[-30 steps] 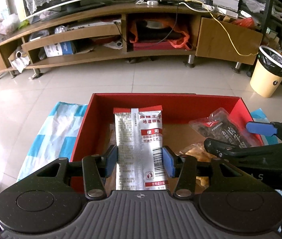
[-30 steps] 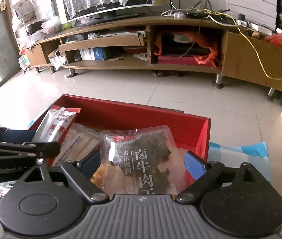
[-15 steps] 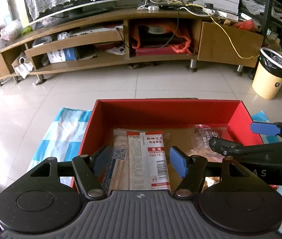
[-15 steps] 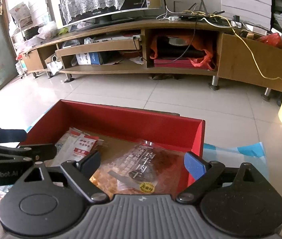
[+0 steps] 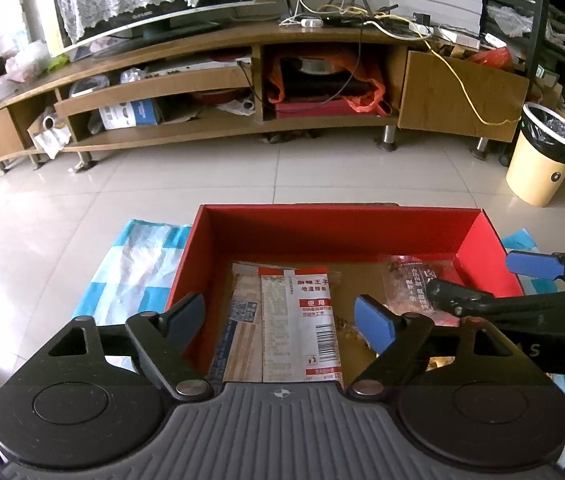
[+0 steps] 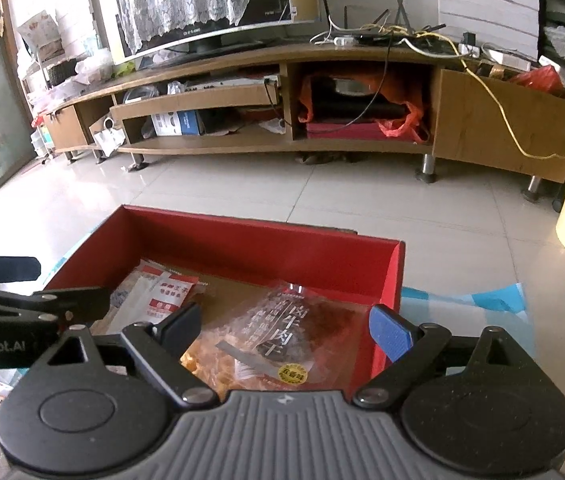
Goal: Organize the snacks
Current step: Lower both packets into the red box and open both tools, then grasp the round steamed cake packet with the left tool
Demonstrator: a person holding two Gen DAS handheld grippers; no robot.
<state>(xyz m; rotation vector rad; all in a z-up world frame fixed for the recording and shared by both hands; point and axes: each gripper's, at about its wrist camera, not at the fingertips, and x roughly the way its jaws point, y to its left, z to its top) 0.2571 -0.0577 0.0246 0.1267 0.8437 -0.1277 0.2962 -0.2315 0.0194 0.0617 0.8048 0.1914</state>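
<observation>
A red box (image 5: 338,232) (image 6: 258,248) lies open on a blue-and-white cloth. On its cardboard floor, at the left, rests a white-and-red snack packet (image 5: 302,320) (image 6: 162,294) over a flat striped packet (image 5: 238,328). My left gripper (image 5: 280,320) hovers above them, its jaws opening, with nothing pressed between the pads. To the right lies a clear beef-jerky bag (image 6: 282,332) (image 5: 410,280) beside a yellowish snack bag (image 6: 206,364). My right gripper (image 6: 286,330) stands open over the jerky bag, and its pads do not touch the bag.
The cloth (image 5: 130,276) (image 6: 466,300) sticks out on both sides of the box over a tiled floor. A long wooden TV stand (image 5: 242,92) runs along the back. A cream bin (image 5: 542,156) with a black liner stands at the far right.
My left gripper let go of the white-and-red packet, which dropped flat into the box, and its jaws widened. The jerky bag fell from between my right gripper's pads onto the box floor.
</observation>
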